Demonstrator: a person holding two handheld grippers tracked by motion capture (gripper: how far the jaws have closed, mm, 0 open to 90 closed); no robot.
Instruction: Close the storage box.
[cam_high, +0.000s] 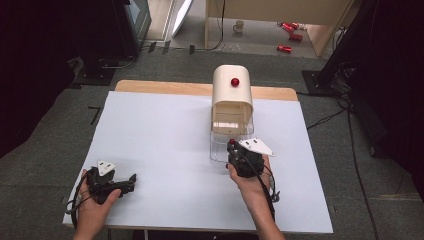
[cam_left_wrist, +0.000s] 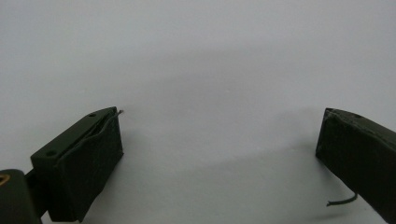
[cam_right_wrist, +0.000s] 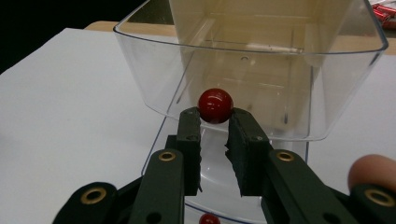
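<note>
Two hands reach in from the near edge: the right gripper (cam_right_wrist: 215, 122) points forward, its jaws pinching a red knob (cam_right_wrist: 215, 105) on a clear drawer (cam_right_wrist: 140, 70) drawn out of a cream cabinet (cam_high: 231, 95). The left gripper (cam_high: 131, 180) rests spread wide on the white table (cam_high: 160, 135), well apart. Grey carpet surrounds the table; no writing is legible.

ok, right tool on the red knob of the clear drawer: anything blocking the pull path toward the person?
Nothing visible. The right tool is shut on the small red round knob at the front of the clear plastic drawer. Bare white table lies toward the person. The left tool sits open, off to the side.
</note>
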